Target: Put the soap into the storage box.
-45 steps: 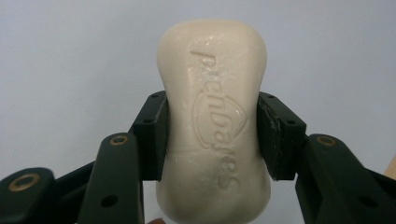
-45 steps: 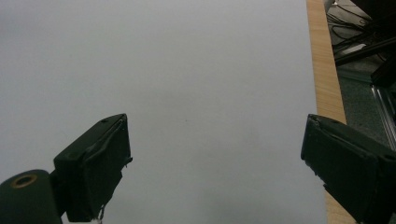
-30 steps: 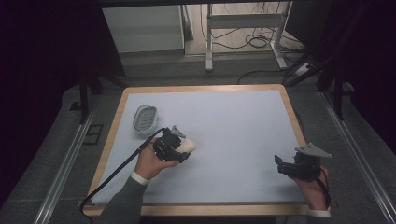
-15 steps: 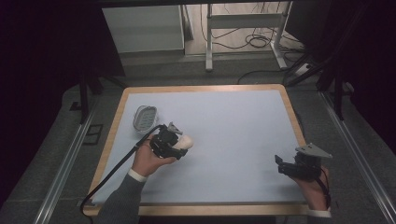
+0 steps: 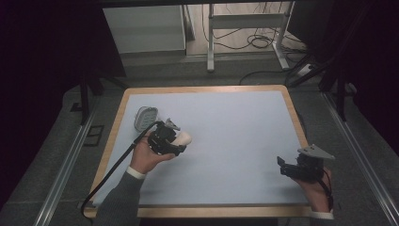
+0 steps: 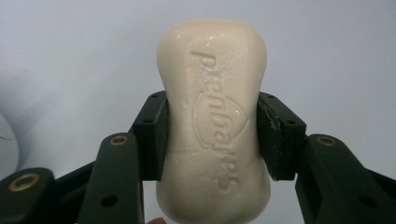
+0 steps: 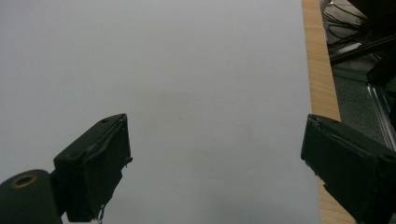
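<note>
Over at the far left sits the pale soap dish (image 5: 145, 117) on the tabletop (image 5: 226, 117), and the left tool (image 5: 178, 140) has drifted a touch nearer to it than a second ago, carrying the bar of soap (image 6: 215, 116) pinched across its waist between both jaws. In the high view the cream bar pokes out to the right of that tool, just near and right of the dish, apart from it. My read: the soap is lifted and heading for the dish, a short hop left and away. Nothing lies between them; the trailing cable (image 5: 113, 169) runs off the near left edge, clear of the path. Far right, the right tool (image 5: 287, 167) hangs low by the near right corner, jaws spread wide on nothing, well apart from the action.
</note>
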Available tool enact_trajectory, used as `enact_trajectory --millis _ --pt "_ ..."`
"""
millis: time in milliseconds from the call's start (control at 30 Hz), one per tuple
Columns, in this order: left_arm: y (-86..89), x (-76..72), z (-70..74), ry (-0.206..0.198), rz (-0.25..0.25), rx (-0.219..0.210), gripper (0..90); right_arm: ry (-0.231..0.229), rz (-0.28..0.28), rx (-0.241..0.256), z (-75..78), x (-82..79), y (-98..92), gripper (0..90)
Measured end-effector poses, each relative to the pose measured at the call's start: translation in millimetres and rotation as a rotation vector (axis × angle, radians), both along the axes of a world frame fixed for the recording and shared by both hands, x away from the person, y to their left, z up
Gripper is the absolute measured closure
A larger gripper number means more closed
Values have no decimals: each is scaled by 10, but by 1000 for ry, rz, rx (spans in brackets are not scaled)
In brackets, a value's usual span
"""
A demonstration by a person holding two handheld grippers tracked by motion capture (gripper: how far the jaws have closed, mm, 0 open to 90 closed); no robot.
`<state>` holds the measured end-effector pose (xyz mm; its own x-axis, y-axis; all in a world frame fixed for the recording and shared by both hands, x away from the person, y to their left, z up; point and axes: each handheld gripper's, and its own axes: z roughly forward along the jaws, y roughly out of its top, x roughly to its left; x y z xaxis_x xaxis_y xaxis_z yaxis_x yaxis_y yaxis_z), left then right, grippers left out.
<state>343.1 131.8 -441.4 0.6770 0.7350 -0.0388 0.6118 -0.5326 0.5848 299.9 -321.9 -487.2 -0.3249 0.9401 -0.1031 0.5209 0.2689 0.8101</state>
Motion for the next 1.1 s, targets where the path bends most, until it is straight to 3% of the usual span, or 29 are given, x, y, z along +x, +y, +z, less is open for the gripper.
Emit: enact_trajectory --millis 1100 --pt "268 301 55 5 84 -6 495 16 -10 0 -17 12 -19 80"
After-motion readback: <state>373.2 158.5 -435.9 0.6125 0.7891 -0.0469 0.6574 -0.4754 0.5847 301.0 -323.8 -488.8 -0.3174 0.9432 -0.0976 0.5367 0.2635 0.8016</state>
